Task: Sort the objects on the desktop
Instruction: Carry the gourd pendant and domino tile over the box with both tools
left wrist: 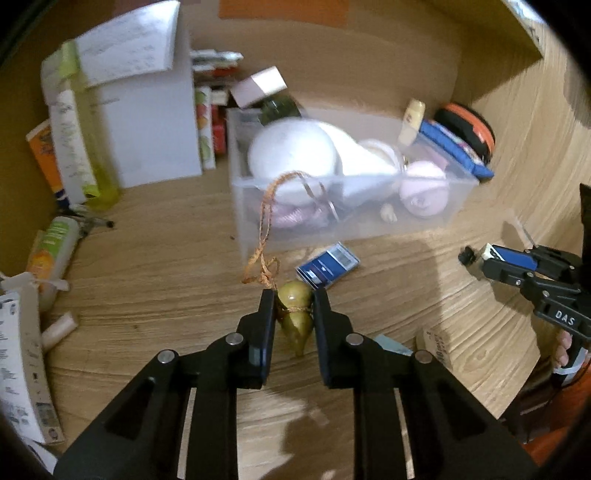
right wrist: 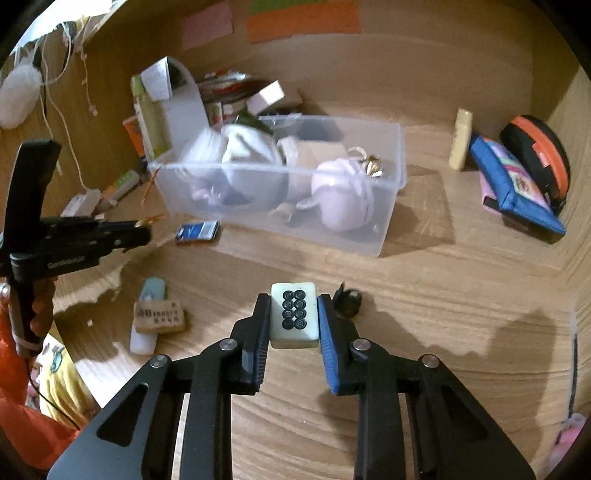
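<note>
The left gripper (left wrist: 293, 306) pinches a small olive-green gourd charm (left wrist: 294, 317) by its waist, its braided orange cord (left wrist: 264, 236) trailing up over the rim of the clear plastic bin (left wrist: 255, 221); the gourd hangs just above the surface (left wrist: 147, 295). The right gripper (right wrist: 294, 314), stamped "DAS" on its side in the left view, is clamped on a pale mahjong tile (right wrist: 294, 315) showing eight dark circles, near the front edge. The surface is light wood grain, walled by brown wood panels — coloured sticky notes (right wrist: 303, 16) on the back one. Beside the tile lies a small black clip (right wrist: 347, 299); a blue card box (right wrist: 197, 232) lies in front of the bin, and an eraser (right wrist: 159, 316) with unclear print lies toward the left.
</note>
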Demonstrator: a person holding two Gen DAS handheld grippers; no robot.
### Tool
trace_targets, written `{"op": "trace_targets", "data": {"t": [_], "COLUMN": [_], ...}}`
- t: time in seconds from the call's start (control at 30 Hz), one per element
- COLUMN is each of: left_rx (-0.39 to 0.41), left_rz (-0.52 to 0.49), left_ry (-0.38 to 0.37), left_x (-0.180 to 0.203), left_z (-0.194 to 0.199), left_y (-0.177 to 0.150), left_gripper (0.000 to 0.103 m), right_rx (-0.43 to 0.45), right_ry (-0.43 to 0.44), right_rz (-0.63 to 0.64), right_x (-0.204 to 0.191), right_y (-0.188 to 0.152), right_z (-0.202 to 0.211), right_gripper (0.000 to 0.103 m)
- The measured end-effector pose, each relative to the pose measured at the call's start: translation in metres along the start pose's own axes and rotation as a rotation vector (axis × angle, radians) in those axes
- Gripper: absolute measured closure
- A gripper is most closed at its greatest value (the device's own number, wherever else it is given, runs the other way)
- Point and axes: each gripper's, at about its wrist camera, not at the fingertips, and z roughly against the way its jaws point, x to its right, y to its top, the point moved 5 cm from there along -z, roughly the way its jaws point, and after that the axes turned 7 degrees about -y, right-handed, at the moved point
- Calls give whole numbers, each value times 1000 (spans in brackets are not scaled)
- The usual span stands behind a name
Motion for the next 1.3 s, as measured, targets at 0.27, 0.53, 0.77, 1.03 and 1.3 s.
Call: {"op": "trace_targets", "data": {"t": [0.27, 0.53, 0.77, 1.03, 1.3], "left_rx": [98, 145, 134, 93, 59], "left_rz": [13, -54, -95, -101, -117], "left_ry": [-31, -109, -173, -195, -192], "left_x": [-2, 27, 48, 55, 54], "left_z": [35, 38, 15, -18, -39], "left_y": [20, 46, 69, 88, 95], "left_gripper": [84, 84, 84, 84, 84], "right_rx": [81, 159, 174, 152, 105], "right_ry": [0, -10, -12, 9, 23], "right_rz": [-31, -36, -20, -9, 35], "right_x": [9, 15, 13, 10, 0], "right_y": [25, 53, 69, 83, 92], "right_z": [18, 32, 27, 5, -27], "right_gripper": [80, 80, 80, 80, 80]}}
